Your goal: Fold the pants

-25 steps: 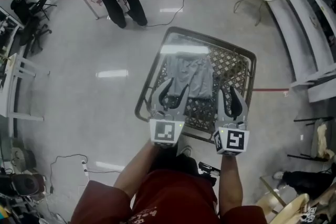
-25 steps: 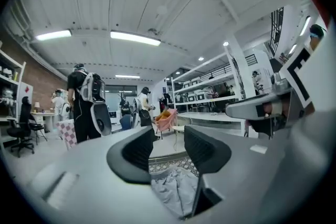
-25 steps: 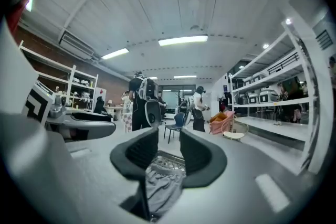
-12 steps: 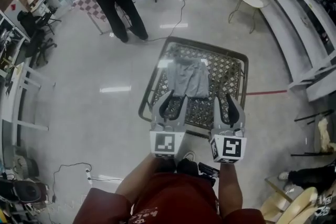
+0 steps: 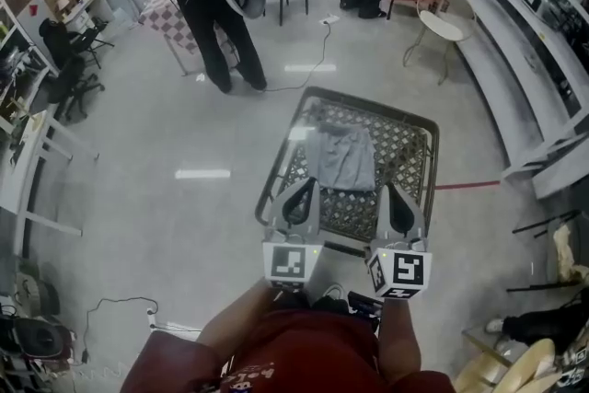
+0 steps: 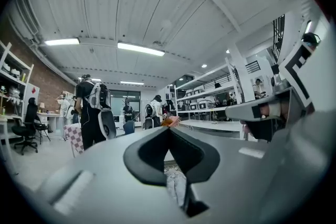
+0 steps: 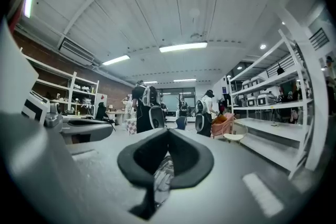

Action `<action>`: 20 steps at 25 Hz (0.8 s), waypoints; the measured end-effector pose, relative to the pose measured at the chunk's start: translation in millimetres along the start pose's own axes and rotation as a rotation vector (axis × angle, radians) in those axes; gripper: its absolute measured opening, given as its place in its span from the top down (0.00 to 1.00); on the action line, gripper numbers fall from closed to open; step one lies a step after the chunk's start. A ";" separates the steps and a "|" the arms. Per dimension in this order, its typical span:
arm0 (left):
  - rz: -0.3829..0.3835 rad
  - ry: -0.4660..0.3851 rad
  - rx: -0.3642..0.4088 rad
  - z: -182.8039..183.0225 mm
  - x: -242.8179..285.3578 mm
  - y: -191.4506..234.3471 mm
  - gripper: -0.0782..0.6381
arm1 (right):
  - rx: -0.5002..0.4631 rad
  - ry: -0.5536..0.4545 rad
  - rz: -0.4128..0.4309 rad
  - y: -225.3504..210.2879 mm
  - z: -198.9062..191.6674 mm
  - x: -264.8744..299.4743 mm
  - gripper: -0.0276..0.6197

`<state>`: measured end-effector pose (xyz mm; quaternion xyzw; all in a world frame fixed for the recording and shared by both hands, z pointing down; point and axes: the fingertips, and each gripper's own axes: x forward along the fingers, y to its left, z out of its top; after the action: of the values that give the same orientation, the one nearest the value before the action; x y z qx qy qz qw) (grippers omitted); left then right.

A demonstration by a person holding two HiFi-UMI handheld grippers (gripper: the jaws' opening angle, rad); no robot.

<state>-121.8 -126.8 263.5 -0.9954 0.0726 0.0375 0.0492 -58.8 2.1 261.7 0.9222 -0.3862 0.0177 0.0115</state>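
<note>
Our left gripper (image 5: 302, 189) has its fingers pressed together at the tips, and they have just closed. The left gripper view shows nothing nipped between them, only grey cloth seen through the slot beneath the tips. Our right gripper (image 5: 390, 192) is the same: fingers just closed, tip to tip, and empty as far as the right gripper view tells. Both point level and away from us, side by side, above the near edge of the lattice surface (image 5: 409, 138).

Ahead of the fingers and lower down lie the grey pants (image 5: 341, 157), flat on the surface and a little left of its middle. Their near edge runs crosswise in front of both grippers, between the two lines the fingers point along. In the head view its left corner sits just beside the left fingertips and its right corner a little inside the right ones. The longer side seems to run away from us, though the steep view makes that hard to judge. We judge the left gripper slightly nearer; folding toward the far end would call for both to drop, open and take the near corners
</note>
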 end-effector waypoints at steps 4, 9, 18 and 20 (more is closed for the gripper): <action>0.002 0.000 -0.006 3.3 -5.1 10.6 0.88 | 0.016 -0.005 0.027 13.8 3.6 0.8 0.96; -0.021 0.005 0.007 8.5 -0.7 2.0 0.88 | -0.033 -0.016 0.044 19.9 17.0 -0.5 0.96; -0.045 0.017 0.023 16.7 4.0 -2.7 0.88 | -0.026 -0.020 0.046 21.8 27.6 -0.5 0.96; -0.042 0.035 0.020 14.7 4.1 -2.1 0.88 | -0.027 -0.020 0.045 19.4 29.7 -1.2 0.96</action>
<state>-118.5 -123.9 248.8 -0.9967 0.0531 0.0182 0.0586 -72.8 -11.7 232.2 0.9132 -0.4070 0.0036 0.0195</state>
